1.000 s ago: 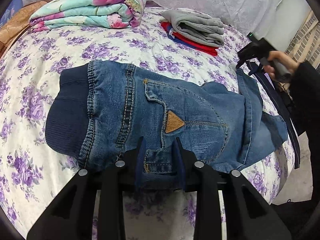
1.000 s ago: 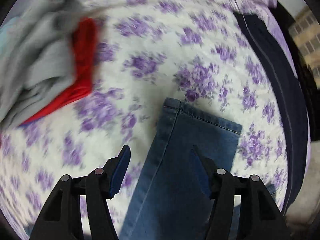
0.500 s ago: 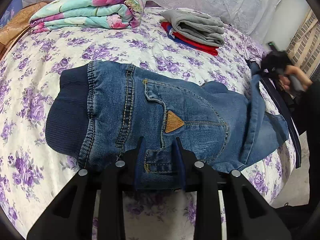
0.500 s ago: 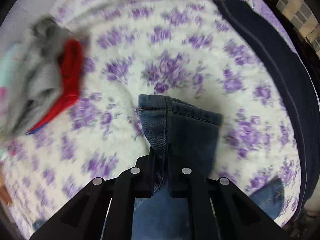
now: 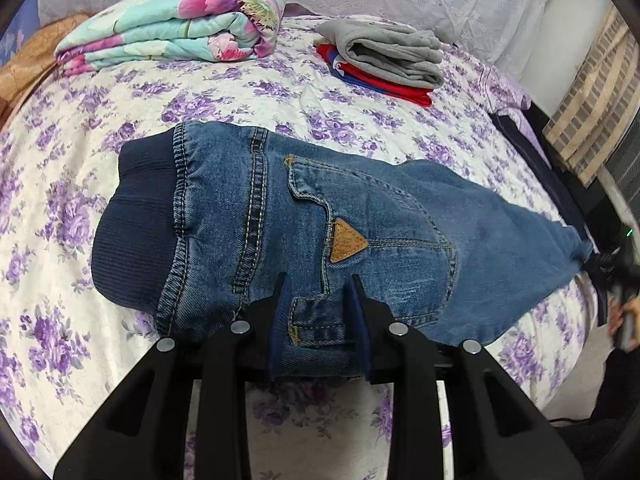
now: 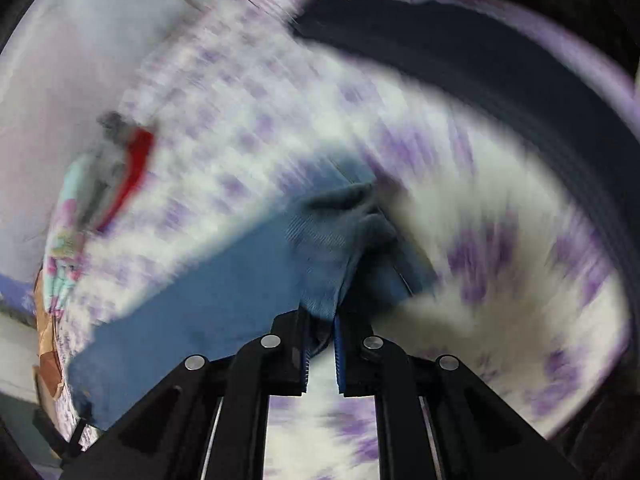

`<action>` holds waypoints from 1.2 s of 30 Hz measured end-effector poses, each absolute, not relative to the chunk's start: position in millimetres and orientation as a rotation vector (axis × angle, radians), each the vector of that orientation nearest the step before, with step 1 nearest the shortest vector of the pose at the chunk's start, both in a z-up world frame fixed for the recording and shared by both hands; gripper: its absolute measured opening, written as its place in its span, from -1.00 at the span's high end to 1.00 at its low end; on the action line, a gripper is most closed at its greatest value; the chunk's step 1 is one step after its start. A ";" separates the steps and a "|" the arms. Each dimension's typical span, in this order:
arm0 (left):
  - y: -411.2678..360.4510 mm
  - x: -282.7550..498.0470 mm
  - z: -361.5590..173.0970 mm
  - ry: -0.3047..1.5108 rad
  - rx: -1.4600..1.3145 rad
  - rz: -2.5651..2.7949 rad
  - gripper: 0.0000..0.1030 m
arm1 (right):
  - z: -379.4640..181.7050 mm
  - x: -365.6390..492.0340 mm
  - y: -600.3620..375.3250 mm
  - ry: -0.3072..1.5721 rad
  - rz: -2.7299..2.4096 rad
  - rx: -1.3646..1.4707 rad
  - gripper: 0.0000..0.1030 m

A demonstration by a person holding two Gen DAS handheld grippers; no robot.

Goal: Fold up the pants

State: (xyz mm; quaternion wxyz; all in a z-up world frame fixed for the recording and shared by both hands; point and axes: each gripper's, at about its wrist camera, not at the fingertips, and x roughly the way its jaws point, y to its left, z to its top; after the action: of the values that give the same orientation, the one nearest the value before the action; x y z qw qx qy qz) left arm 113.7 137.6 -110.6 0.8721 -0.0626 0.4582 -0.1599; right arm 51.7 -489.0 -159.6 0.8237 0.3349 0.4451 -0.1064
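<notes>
Lying across the flowered bed (image 5: 224,92), the jeans (image 5: 360,240) looked soft but weighty; the left gripper (image 5: 318,320) pinched their near edge below the pocket; rightward, the right gripper (image 6: 320,336) clamped the bunched leg end, a sound hold.

The left gripper (image 5: 320,312) was built of matte black plastic arms that fanned out from the near edge, each arm carrying a round silver screw head (image 5: 240,327), and its two fingers were faced with dark blue pads (image 5: 280,320). The right gripper (image 6: 322,344) had the same black frame with four silver screws in a row and two thin bright rails (image 6: 212,440) running between the arms, its pads blue with fine ribbing along the edge. At the far right of the left wrist view, a hand (image 5: 628,320) showed blurred on a black handle, with a small green light (image 5: 629,233) above it and a dark sleeve (image 5: 612,420) below.
</notes>
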 end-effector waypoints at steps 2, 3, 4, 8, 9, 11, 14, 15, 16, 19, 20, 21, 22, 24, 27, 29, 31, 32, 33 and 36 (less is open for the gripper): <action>135.0 116.3 -108.8 0.979 -0.120 -0.321 0.45 | -155.4 52.1 -487.1 0.925 -0.198 0.665 0.79; 134.6 117.1 -108.2 0.985 -0.116 -0.317 0.45 | -152.1 50.3 -484.1 0.928 -0.191 0.656 0.72; 133.9 117.2 -107.2 0.990 -0.111 -0.312 0.45 | -150.4 51.1 -482.8 0.941 -0.184 0.646 0.67; 132.1 104.7 -97.8 0.969 -0.081 -0.281 0.44 | -120.9 36.9 -481.6 0.946 -0.283 0.555 0.16; 131.6 101.7 -95.3 0.965 -0.076 -0.272 0.42 | -105.6 29.3 -479.2 0.914 -0.362 0.465 -0.02; 129.2 93.7 -85.7 0.960 -0.077 -0.273 0.31 | -74.9 19.2 -469.5 0.823 -0.498 0.319 -0.18; 115.7 88.1 -69.3 0.947 -0.099 -0.346 0.29 | -47.1 25.5 -452.7 0.744 -0.397 0.275 -0.22; 108.1 87.6 -64.9 0.942 -0.099 -0.374 0.29 | -41.2 40.5 -434.1 0.742 -0.251 0.277 -0.22; 94.9 86.8 -60.2 0.933 -0.090 -0.413 0.29 | -39.8 54.6 -416.8 0.753 -0.134 0.275 -0.22; 55.1 91.0 -62.0 0.943 -0.063 -0.524 0.26 | -46.8 114.6 -340.4 0.852 0.228 0.213 -0.22; 44.4 93.5 -66.9 0.960 -0.053 -0.543 0.26 | -51.3 141.1 -304.0 0.890 0.350 0.168 -0.22; 32.4 96.6 -74.2 0.985 -0.040 -0.559 0.26 | -53.9 158.0 -276.9 0.909 0.422 0.127 -0.22; 19.2 100.1 -85.9 1.023 -0.021 -0.573 0.26 | -59.0 179.1 -245.6 0.939 0.509 0.073 -0.22; 3.9 103.7 -105.8 1.084 0.008 -0.574 0.27 | -72.3 210.9 -197.3 1.006 0.609 -0.014 -0.22; -4.1 105.0 -124.7 1.110 0.036 -0.537 0.26 | -96.8 240.5 -147.6 1.103 0.651 -0.162 -0.21; -3.9 102.4 -123.9 1.095 0.037 -0.532 0.26 | -109.5 245.3 -133.4 1.143 0.665 -0.212 -0.21; -3.4 102.5 -124.4 1.093 0.036 -0.535 0.26 | -120.6 248.7 -125.6 1.182 0.689 -0.241 -0.14; -2.8 102.6 -123.8 1.092 0.033 -0.538 0.26 | -128.4 250.1 -123.3 1.210 0.711 -0.249 0.25; -3.1 103.4 -123.6 1.089 0.033 -0.543 0.26 | -132.6 252.1 -118.9 1.221 0.709 -0.257 0.63; -4.3 108.2 -124.4 1.086 0.034 -0.545 0.26 | -125.8 249.4 -119.2 1.169 0.667 -0.235 0.72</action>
State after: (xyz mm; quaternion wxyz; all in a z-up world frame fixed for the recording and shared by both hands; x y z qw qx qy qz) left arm 108.2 -4.3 -124.4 0.8208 0.0160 0.5104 -0.2561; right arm 249.4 -119.2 -125.8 0.7756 -0.1084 0.5402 0.3079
